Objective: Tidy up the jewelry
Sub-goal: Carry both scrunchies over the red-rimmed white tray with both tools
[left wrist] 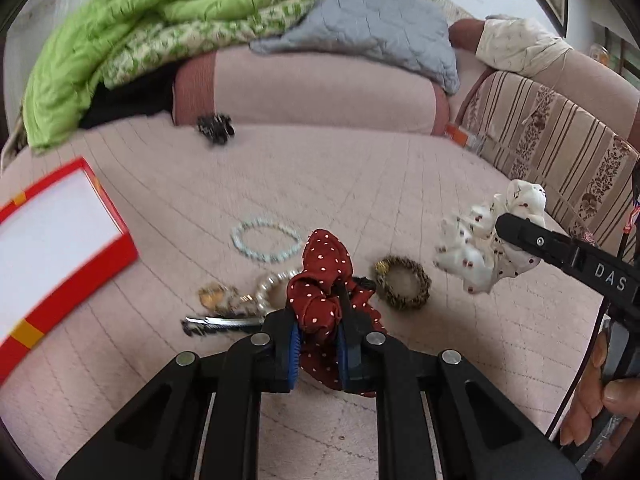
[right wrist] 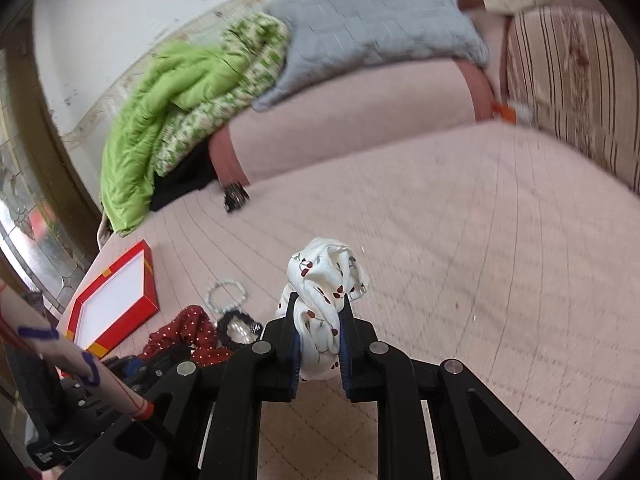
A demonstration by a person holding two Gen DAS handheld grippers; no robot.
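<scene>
Barely begun, the red box [left wrist: 60, 236] at the bed's left edge sat empty while the left gripper [left wrist: 316, 344] clasped a red scrunchie [left wrist: 324, 276], the right gripper [right wrist: 318, 354] a white scrunchie [right wrist: 324, 280], bracelets [left wrist: 266, 238] still mid-bed.

**Black grippers, blue pads, bare fingers**

The left gripper [left wrist: 316, 344] is matte black plastic, with two angular linkage arms on each side and four round silver screw heads across its joints. Ribbed blue pads [left wrist: 294, 346] line the inner faces of its fingers. The right gripper [right wrist: 318, 350] has the same build, black with silver screws and blue pads. Seen from the left camera, its side carries a small silver screw and white letters reading "DAS", with thin black and red cables behind it. The right hand [left wrist: 600, 394] shows bare skin with long, pale nails.
</scene>
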